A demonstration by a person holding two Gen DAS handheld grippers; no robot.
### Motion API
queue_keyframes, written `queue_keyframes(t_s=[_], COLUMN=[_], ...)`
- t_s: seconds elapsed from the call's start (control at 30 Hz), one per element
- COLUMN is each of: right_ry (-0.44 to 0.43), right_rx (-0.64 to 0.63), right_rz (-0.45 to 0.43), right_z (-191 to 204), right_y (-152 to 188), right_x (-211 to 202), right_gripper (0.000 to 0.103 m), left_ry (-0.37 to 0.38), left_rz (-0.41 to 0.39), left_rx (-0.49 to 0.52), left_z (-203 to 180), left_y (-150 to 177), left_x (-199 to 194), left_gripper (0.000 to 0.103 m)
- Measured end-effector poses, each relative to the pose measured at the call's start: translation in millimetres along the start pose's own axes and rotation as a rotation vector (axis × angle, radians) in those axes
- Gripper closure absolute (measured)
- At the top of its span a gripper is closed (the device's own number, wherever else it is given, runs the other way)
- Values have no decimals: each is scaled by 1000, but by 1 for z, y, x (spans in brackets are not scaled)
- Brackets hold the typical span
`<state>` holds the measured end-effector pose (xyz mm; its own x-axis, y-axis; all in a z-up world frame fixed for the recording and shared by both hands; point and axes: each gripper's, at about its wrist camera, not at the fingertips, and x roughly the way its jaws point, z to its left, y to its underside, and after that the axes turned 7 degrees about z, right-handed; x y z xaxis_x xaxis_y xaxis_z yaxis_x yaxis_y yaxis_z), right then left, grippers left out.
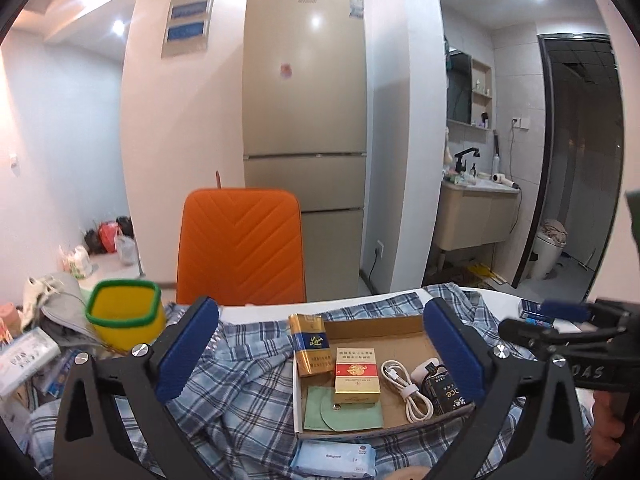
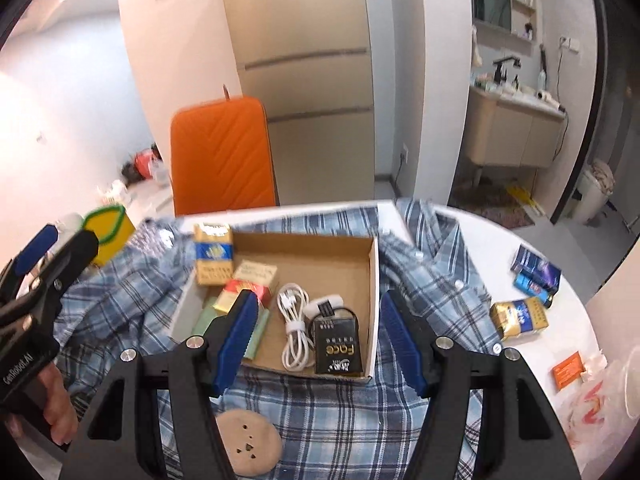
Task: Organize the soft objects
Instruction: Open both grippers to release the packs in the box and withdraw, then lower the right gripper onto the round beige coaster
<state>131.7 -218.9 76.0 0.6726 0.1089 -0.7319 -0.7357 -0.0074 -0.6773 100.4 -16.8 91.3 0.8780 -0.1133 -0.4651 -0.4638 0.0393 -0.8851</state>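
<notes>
A blue plaid shirt (image 1: 240, 392) lies crumpled over the white table; it also shows in the right wrist view (image 2: 328, 412). An open cardboard box (image 1: 400, 332) sits on it, holding cigarette packs, a white cable (image 2: 294, 328), a green pouch (image 1: 340, 410) and a black packet. My left gripper (image 1: 320, 348) is open and empty, hovering above the box. My right gripper (image 2: 320, 336) is open and empty, over the box's near edge. A tissue pack (image 1: 334, 458) and a tan round soft pad (image 2: 250, 442) lie on the shirt in front.
A yellow bin with a green rim (image 1: 124, 312) stands at the left. An orange chair (image 1: 240, 248) is behind the table. Cigarette packs (image 2: 520, 316) and small blue boxes (image 2: 536, 272) lie at the right. Clutter (image 1: 32, 352) sits at the far left.
</notes>
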Motion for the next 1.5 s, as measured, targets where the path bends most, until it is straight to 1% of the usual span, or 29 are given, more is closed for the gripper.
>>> queue_keyframes(t_s=[0.03, 0.07, 0.17, 0.23, 0.33, 0.37, 0.43, 0.47, 0.57, 0.73, 0.87, 1.0, 1.07, 1.17, 1.3, 1.5], right_ry=[-1, -4, 9, 18, -8, -16, -24, -20, 4, 3, -38, -18, -12, -13, -19, -35], right_rx=[-5, -10, -27, -32, -29, -28, -32, -40, -55, -75, -83, -60, -58, -55, -30, 14], right_rz=[-35, -92, -221, -270, -325, -338, -378, -395, -437, -453, -398, -390, -380, -368, -353, -318], right_z=[2, 3, 9, 10, 11, 11, 12, 12, 13, 16, 16, 14, 14, 14, 6, -3], right_y=[2, 5, 15, 22, 33, 38, 49, 54, 72, 96, 107, 117, 122, 124, 123, 120], right_x=[-8, -19, -43, -52, -62, -64, -67, -67, -65, -56, -39, -26, -20, -14, -12, -5], right_gripper=[22, 15, 14, 14, 13, 13, 9, 0, 0, 0, 0, 0, 0, 0, 0, 0], left_ry=[2, 1, -9, -12, -11, 0, 28, 29, 25, -4, -7, -2, -1, 4, -11, -7], left_rz=[-12, -28, -112, -153, -205, -213, -198, -191, -180, -177, -162, -139, -110, -67, -68, -59], left_rx=[1, -2, -30, -31, -51, -60, -54, -49, -31, -29, -44, -41, -34, -23, 2, 26], left_z=[1, 1, 6, 9, 15, 17, 19, 20, 19, 19, 23, 24, 22, 18, 13, 8], left_y=[1, 4, 12, 18, 27, 30, 36, 40, 53, 74, 88, 103, 109, 114, 117, 118], left_x=[-5, -11, -30, -40, -52, -53, -51, -50, -48, -46, -43, -37, -31, -23, -22, -20], left_gripper=[1, 1, 1, 1, 1, 1, 1, 1, 1, 1, 1, 1, 1, 1, 1, 1])
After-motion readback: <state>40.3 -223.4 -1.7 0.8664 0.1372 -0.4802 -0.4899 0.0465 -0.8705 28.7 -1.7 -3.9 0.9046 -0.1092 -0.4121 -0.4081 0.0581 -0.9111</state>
